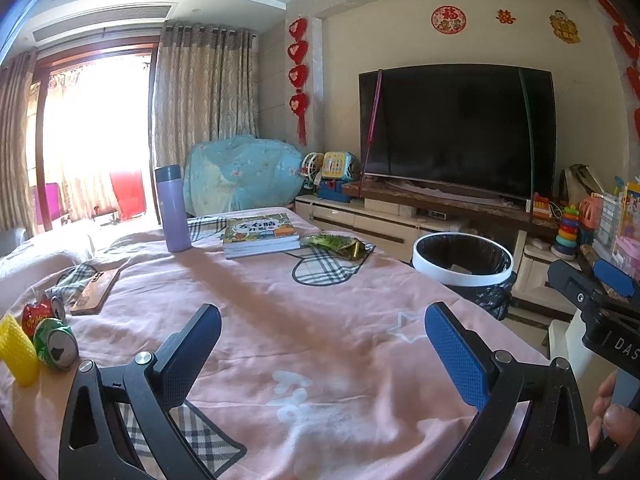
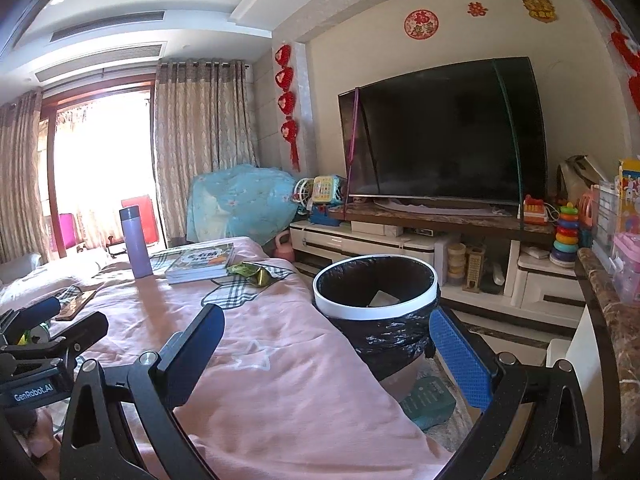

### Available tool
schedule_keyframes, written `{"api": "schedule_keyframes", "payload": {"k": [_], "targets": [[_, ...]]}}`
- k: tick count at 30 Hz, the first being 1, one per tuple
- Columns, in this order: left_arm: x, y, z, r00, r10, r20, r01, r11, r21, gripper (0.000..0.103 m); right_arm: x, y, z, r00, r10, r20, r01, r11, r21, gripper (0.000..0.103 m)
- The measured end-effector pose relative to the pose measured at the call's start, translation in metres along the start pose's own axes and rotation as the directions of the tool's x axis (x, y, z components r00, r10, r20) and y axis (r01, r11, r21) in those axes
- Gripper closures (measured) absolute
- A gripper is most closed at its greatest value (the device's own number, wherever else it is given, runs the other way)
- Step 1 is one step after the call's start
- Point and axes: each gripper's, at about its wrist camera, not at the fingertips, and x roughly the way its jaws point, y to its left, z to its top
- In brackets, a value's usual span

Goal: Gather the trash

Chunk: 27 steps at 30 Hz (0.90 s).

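A table under a pink cloth point(image 1: 280, 300) carries trash. A green snack wrapper point(image 1: 338, 246) lies by the books at the far side; it also shows in the right wrist view point(image 2: 252, 270). A crushed green can point(image 1: 56, 344), a red can point(image 1: 40, 312) and a yellow foam sleeve point(image 1: 18, 354) sit at the left edge. A bin with a white rim and black liner point(image 1: 464, 264) stands right of the table, with a white scrap inside point(image 2: 382, 300). My left gripper point(image 1: 322, 352) is open and empty above the cloth. My right gripper point(image 2: 326, 354) is open and empty, between table edge and bin.
A purple flask point(image 1: 174, 208), a stack of books point(image 1: 260, 236) and a phone in a wooden case point(image 1: 96, 292) also lie on the table. A TV point(image 1: 456, 128) on a low cabinet, toys and a marble-topped ledge point(image 2: 612, 340) stand beyond and right of the bin.
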Motion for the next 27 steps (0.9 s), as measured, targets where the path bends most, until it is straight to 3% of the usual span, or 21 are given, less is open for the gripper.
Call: {"api": "schedule_keyframes", "payload": {"k": [27], "targets": [[0.0041, 0.0032, 0.0001, 1.000, -0.014, -0.008, 0.014, 1.000, 0.003, 0.001, -0.0011, 0.0019, 0.0011, 1.000, 0.019, 0.010, -0.019, 1.000, -0.001, 0.000]]}}
